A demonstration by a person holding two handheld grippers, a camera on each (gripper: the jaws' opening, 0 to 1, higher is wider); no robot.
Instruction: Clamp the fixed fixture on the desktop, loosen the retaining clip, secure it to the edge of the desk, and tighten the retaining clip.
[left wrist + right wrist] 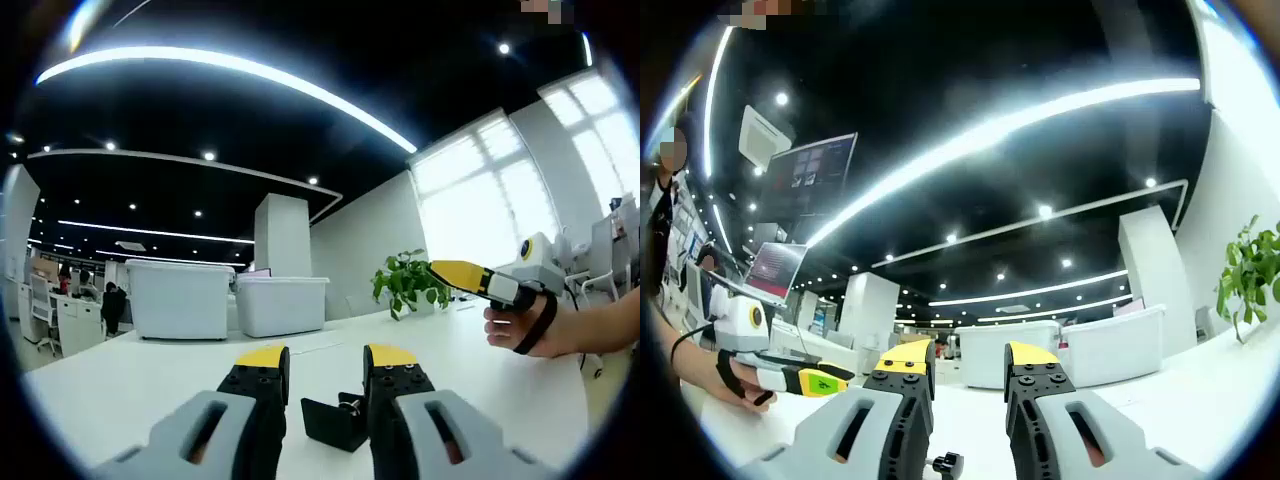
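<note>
Hovering over the white counter (150,385), left gripper (326,362) and right gripper (969,358) both gape; black fixture (335,420) lies between the left's jaws (office, potted plant (408,281) behind).

I'm in an open-plan office: white desk (130,385), curved ceiling light strips (230,70), a monitor (772,270), potted plant (408,282), big windows (490,195).

Both grippers, left gripper (325,372) and right gripper (968,370), have grey slotted jaw bodies, black toothed inner faces with small screws, and yellow tips; a black strap crosses the person's hand (528,325).
</note>
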